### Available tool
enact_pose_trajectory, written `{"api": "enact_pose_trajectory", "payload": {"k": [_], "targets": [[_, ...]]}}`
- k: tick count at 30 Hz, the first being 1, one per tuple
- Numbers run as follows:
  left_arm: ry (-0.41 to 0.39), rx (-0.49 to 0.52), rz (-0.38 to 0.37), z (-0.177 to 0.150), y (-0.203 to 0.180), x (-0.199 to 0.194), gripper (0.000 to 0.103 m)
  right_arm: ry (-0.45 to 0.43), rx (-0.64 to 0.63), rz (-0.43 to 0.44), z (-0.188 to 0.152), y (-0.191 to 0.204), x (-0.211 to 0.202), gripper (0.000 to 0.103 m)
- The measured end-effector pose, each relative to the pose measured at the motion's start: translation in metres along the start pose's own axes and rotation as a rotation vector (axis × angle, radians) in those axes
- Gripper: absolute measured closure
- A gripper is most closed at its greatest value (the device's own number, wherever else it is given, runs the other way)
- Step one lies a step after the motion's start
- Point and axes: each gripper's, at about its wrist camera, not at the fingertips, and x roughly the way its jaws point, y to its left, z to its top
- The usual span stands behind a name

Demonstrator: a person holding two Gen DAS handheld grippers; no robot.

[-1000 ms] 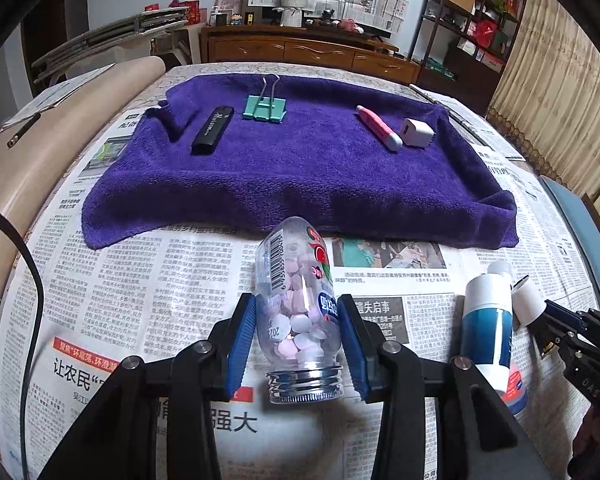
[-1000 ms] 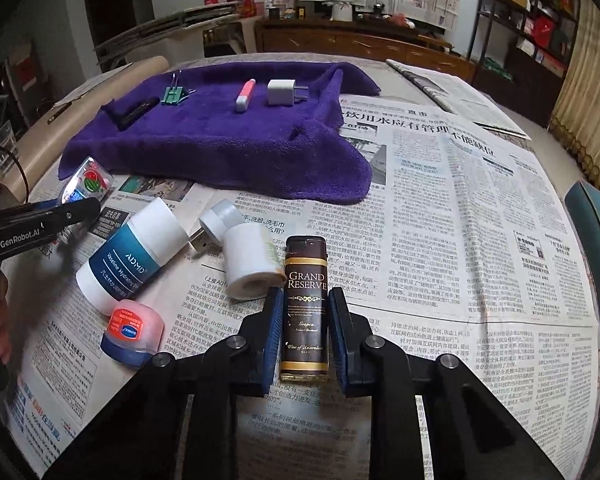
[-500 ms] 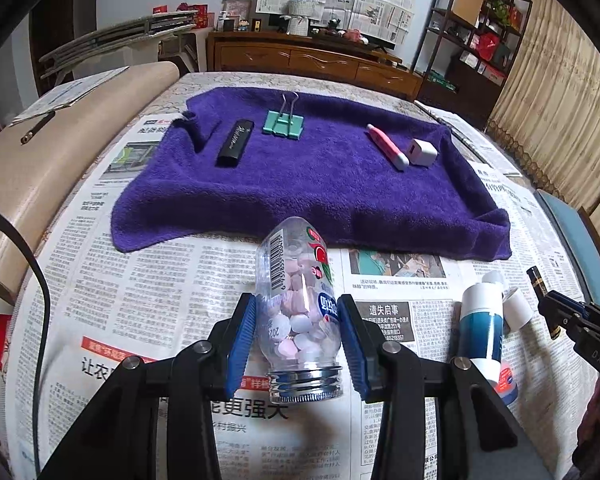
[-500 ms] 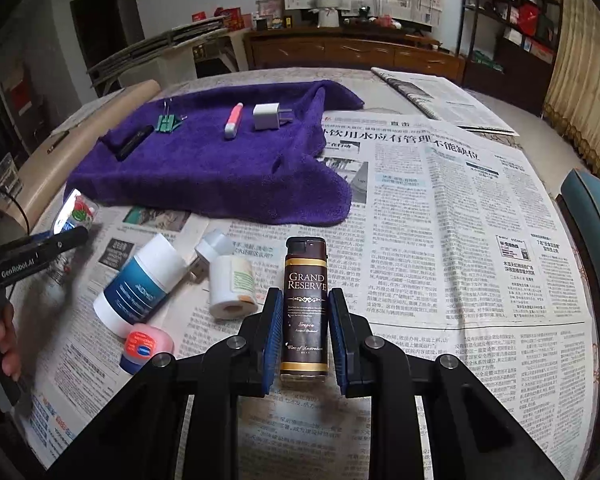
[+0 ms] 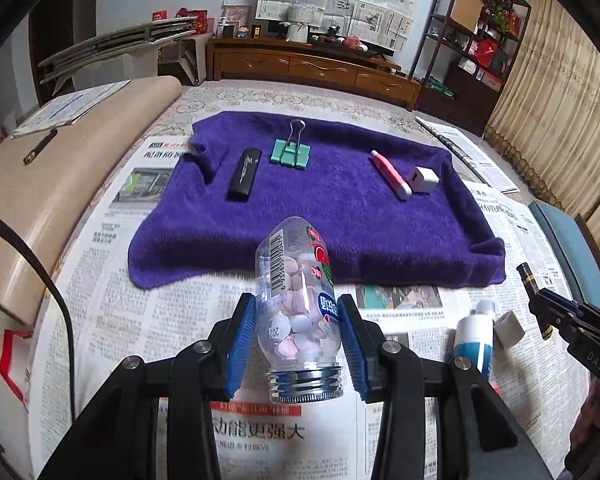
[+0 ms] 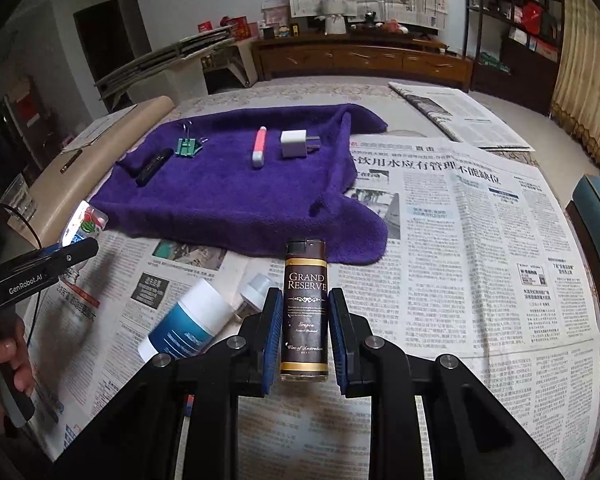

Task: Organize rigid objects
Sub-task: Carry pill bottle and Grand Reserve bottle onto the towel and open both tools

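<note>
the left gripper (image 5: 298, 344) clamps a clear candy bottle (image 5: 296, 300); the right gripper (image 6: 304, 332) clamps a brown grand reserve bottle (image 6: 305, 312). purple towel (image 5: 340, 216) lies at twelve o'clock.

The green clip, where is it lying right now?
The green clip lies at the far edge of the purple towel, just right of the black stick and well left of the pink pen.

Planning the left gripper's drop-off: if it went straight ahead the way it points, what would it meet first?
Probably the near edge of the purple towel, past bare newspaper. The left gripper is raised with the candy bottle, so depth is unclear.
</note>
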Motion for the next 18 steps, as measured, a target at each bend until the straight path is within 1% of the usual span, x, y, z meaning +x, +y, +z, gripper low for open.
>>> {"api": "enact_pose_trajectory", "payload": {"k": [4,6,9,13,18], "targets": [[-0.007,0.008,0.000,0.019,0.004,0.001,0.064,-0.020,-0.003,0.013,0.011,0.005,0.001,0.080],[-0.015,0.009,0.001,0.028,0.007,0.003,0.064,-0.014,0.009,0.011,0.014,0.003,0.005,0.080],[-0.018,0.006,-0.010,0.041,0.011,0.008,0.064,-0.006,0.029,0.029,0.020,0.001,0.010,0.080],[-0.011,0.016,-0.020,0.058,0.014,0.021,0.064,-0.018,0.012,0.034,0.039,0.007,0.013,0.080],[-0.001,0.030,-0.023,0.071,0.017,0.035,0.064,-0.025,0.006,0.037,0.065,0.011,0.024,0.080]]}}
